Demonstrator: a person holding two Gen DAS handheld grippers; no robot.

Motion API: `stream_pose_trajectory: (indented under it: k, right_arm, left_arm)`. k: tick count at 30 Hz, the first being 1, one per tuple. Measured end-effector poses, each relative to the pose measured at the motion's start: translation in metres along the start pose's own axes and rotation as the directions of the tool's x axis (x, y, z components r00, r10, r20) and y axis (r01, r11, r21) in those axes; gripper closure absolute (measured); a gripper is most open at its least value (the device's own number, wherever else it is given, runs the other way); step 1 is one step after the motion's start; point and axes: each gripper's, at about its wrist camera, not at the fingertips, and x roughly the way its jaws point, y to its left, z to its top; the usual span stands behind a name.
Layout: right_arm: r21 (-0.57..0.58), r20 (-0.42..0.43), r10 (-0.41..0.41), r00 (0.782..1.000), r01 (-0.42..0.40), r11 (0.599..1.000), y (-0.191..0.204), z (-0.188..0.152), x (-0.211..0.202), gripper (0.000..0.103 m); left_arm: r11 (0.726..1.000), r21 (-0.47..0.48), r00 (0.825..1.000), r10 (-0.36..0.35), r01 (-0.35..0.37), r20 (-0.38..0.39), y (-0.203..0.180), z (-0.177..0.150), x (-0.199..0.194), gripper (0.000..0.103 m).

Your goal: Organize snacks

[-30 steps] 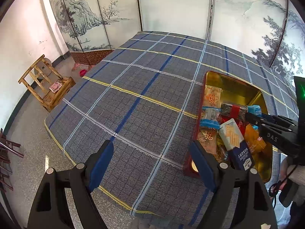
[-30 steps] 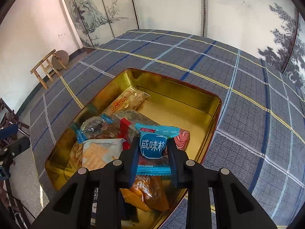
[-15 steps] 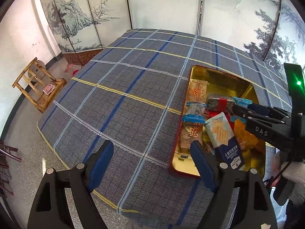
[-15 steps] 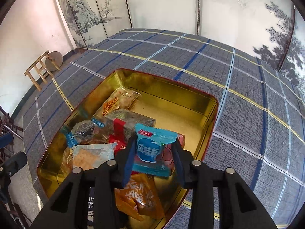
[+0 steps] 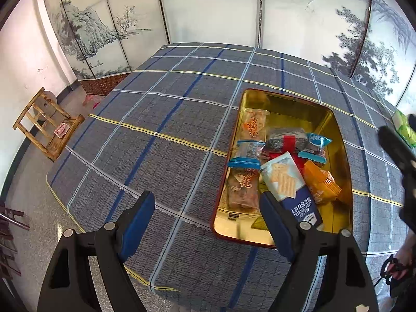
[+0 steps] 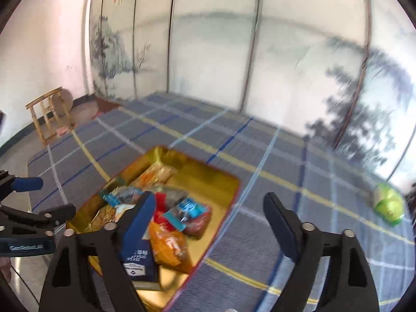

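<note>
A gold tin tray (image 5: 338, 140) (image 6: 208, 179) sits on the plaid tablecloth and holds several wrapped snacks. Among them are a blue packet (image 5: 316, 145) (image 6: 188, 209), an orange packet (image 5: 321, 184) (image 6: 169, 244) and a cracker box (image 5: 288, 182) (image 6: 135, 257). A green snack bag (image 6: 387, 204) (image 5: 403, 127) lies on the cloth to the right of the tray. My left gripper (image 5: 208, 223) is open and empty above the table's near edge, left of the tray. My right gripper (image 6: 210, 223) is open and empty above the tray's right side.
The plaid table (image 5: 166, 130) ends close in front of me. A wooden chair (image 5: 46, 124) stands on the floor at the left. Painted folding screens (image 5: 208, 13) stand behind the table. My right gripper's body (image 5: 400, 156) shows at the right edge of the left wrist view.
My right gripper let go of the blue packet, which now lies in the tray, opened wide and swung up and to the right. My left gripper shifted so the tray sits more central.
</note>
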Motion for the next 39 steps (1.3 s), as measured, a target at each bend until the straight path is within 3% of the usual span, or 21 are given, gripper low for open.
stream_pose_trajectory:
  k: [3,8,12,20,39]
  right_arm:
    - [0.009,-0.014,0.021,1.0,-0.021,1.0,-0.003,-0.001,-0.014,0.0]
    - [0.124,-0.197,0.09,0.976,-0.067,0.99,-0.016,-0.017,-0.008,0.0]
    - [0.155,-0.276,0.105,0.955,-0.063,0.986,-0.019,-0.03,-0.005,0.0]
    - [0.125,-0.332,0.071,0.941,-0.03,0.992,-0.013,-0.042,0.0,0.0]
    - [0.155,-0.415,0.116,0.902,-0.055,0.986,-0.008,-0.065,0.018,0.0]
  left_arm:
    - [1.0,0.013,1.0,-0.008,0.008,0.0,-0.006,0.0,0.0,0.023]
    - [0.999,0.034,1.0,-0.019,0.018,0.009,-0.018,-0.002,-0.004,0.023]
    - [0.999,0.052,1.0,-0.016,0.015,0.015,-0.026,-0.003,-0.007,0.023]
    - [0.996,0.084,0.999,-0.031,0.03,0.012,-0.043,-0.001,-0.007,0.023]
    - [0.993,0.11,0.999,-0.039,0.04,-0.007,-0.06,0.003,-0.001,0.023]
